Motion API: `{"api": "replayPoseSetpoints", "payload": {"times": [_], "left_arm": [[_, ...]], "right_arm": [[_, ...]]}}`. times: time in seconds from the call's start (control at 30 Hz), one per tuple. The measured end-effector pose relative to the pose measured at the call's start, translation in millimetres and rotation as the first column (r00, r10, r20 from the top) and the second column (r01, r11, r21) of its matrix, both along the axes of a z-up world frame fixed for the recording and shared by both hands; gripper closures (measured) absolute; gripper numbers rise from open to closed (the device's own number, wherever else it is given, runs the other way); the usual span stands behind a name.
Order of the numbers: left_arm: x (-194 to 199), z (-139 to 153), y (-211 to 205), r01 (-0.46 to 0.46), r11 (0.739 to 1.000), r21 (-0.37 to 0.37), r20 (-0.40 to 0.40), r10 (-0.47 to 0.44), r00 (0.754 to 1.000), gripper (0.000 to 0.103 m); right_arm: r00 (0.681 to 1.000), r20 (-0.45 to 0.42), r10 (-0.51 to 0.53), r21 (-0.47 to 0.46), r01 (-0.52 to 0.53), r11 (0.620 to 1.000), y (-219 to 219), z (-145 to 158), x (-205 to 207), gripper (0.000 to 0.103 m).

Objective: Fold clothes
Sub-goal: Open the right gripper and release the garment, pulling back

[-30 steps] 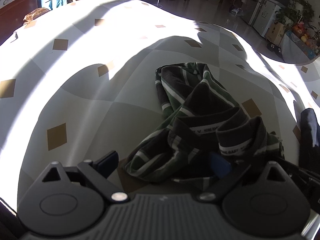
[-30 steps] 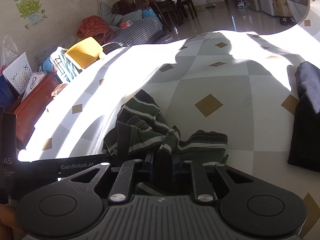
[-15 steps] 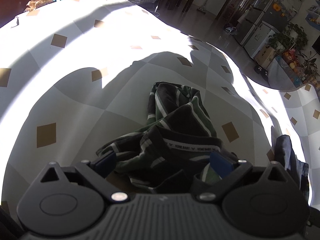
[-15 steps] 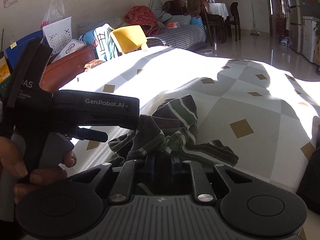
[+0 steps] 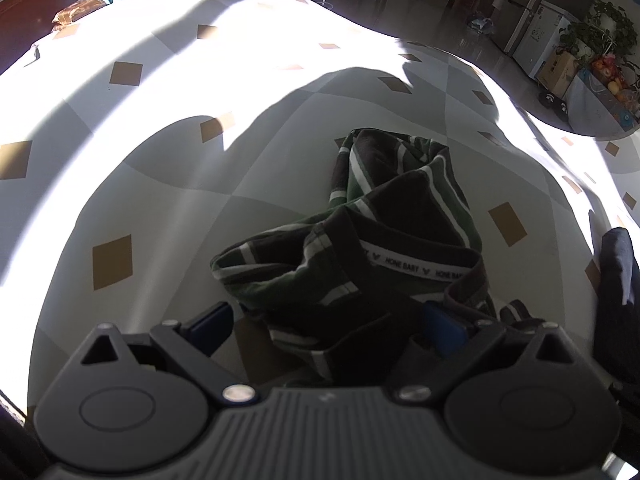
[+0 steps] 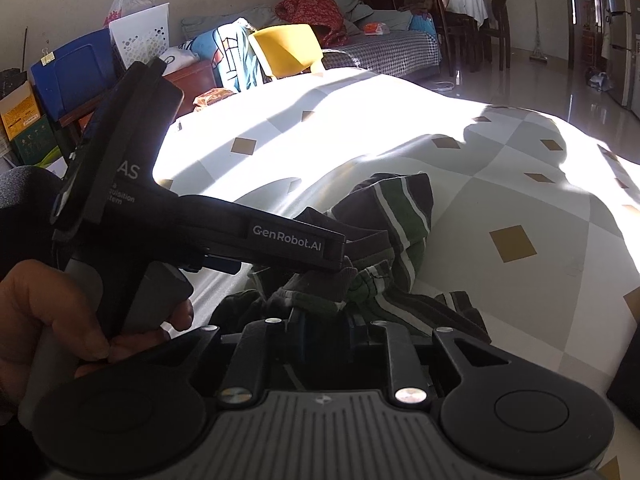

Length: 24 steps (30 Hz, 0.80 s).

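- I count one garment in play: a dark green striped shirt (image 5: pixel 400 248) with white stripes, lying crumpled in a heap on the tablecloth (image 5: pixel 168 200), which is pale with brown diamonds.
- The shirt sits in the shaded part of the cloth, near the close edge, with its lettered neckband facing up in the left wrist view.
- I have two grippers. My left gripper (image 5: pixel 326 326) stands wide apart, one blue pad on each side of the shirt's near edge; the cloth lies between the jaws and I see neither pad pressing on it.
- My right gripper (image 6: pixel 324 324) has its jaws close together with a bunch of shirt fabric between them; they have just been opening a little, and the fabric sits in the narrow gap at the pads.
- In the right wrist view I see one hand (image 6: pixel 80 328) wrapped round the handle of the left tool, whose body reaches across over the shirt.
- One second dark garment (image 5: pixel 616 280), navy, lies at the right edge of the cloth, apart from the striped shirt.
- Beyond the table I count one yellow tub (image 6: pixel 286 50) and one white perforated basket (image 6: pixel 140 36).
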<state>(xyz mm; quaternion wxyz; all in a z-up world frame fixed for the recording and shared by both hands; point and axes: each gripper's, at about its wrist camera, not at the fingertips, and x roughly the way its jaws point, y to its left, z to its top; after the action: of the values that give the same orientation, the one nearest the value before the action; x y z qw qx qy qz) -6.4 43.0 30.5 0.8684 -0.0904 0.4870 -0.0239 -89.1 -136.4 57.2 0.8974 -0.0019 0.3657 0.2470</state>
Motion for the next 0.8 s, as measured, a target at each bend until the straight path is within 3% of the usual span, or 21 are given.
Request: {"api": "replayPoseSetpoints", "payload": {"times": [0.13,0.5,0.67,0.8], "left_arm": [[3,-4,2,-0.014,1.000,0.005,-0.014,0.014,1.000,0.001],[8,-11,2,-0.031,0.999,0.030,-0.033,0.032,0.999,0.001],[9,-12,0,-0.030,0.999,0.037,-0.034,0.032,0.999,0.000],[9,-13,-1,-0.027,0.999,0.040,-0.032,0.028,0.999,0.000]], "right_arm": [[0.998,-0.031,-0.046,0.067,0.048,0.997,-12,7,5,0.070],[0.995,0.044,-0.088,0.111,0.083,0.990,-33,33,4,0.063],[0.971,-0.025,-0.237,0.150,0.237,0.960,-51,26,16,0.057],[0.926,-0.119,-0.358,0.132,0.372,0.919,-62,8,30,0.054]]}}
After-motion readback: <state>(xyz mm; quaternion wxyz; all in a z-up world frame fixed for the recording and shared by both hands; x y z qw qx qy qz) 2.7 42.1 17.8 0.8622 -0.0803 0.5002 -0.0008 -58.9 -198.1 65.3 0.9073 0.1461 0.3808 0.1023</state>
